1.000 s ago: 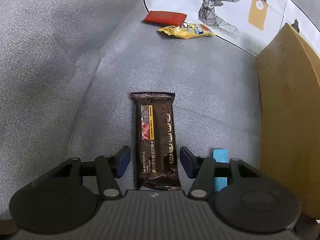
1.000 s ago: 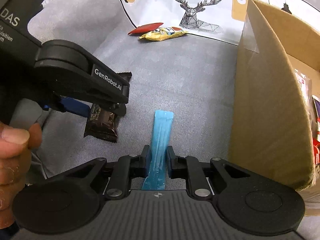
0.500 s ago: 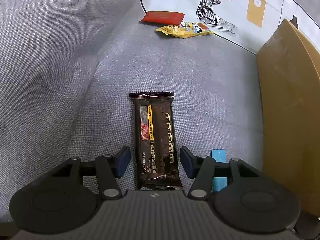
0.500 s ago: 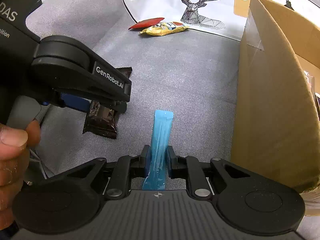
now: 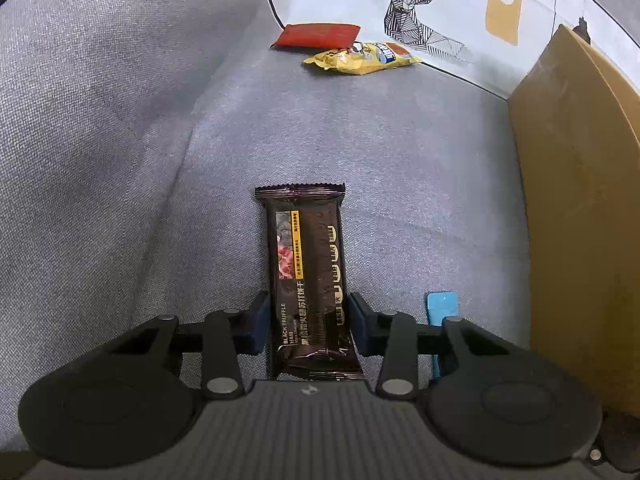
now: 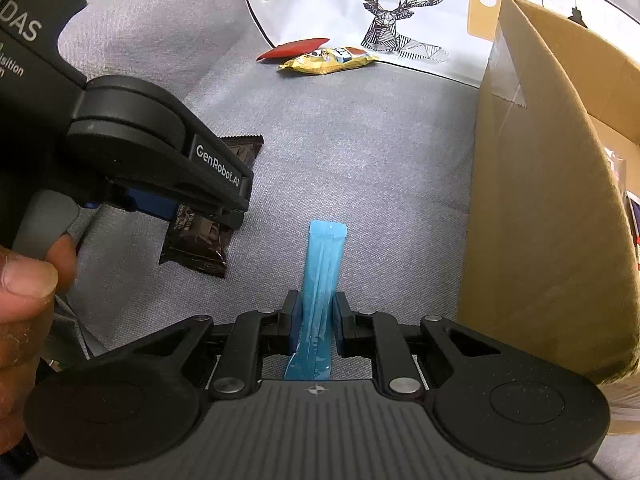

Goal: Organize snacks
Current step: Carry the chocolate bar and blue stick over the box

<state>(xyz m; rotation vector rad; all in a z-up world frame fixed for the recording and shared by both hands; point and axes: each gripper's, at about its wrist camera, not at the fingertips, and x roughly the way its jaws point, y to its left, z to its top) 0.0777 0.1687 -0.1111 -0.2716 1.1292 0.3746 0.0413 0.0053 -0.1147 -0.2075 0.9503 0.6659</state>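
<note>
My left gripper [image 5: 307, 320] is shut on a dark brown snack bar [image 5: 307, 264] that lies lengthwise on the grey sofa seat [image 5: 400, 160]; the pads touch both its sides. The bar also shows in the right wrist view [image 6: 200, 236], under the left gripper [image 6: 176, 168]. My right gripper [image 6: 315, 320] is shut on a thin blue sachet [image 6: 322, 272], held just above the seat; its tip shows in the left wrist view [image 5: 442, 308]. A red packet [image 5: 316, 35] and a yellow packet [image 5: 360, 58] lie at the far end of the seat.
An open cardboard box [image 6: 540, 200] stands on the seat to the right, with packets inside; its wall also shows in the left wrist view [image 5: 580, 200]. A white deer-print cushion [image 6: 400, 20] leans at the back. The sofa back [image 5: 100, 100] rises on the left.
My left gripper's jaws have closed from wide open onto the dark brown snack bar. The right gripper keeps its hold on the blue sachet and has barely moved.
</note>
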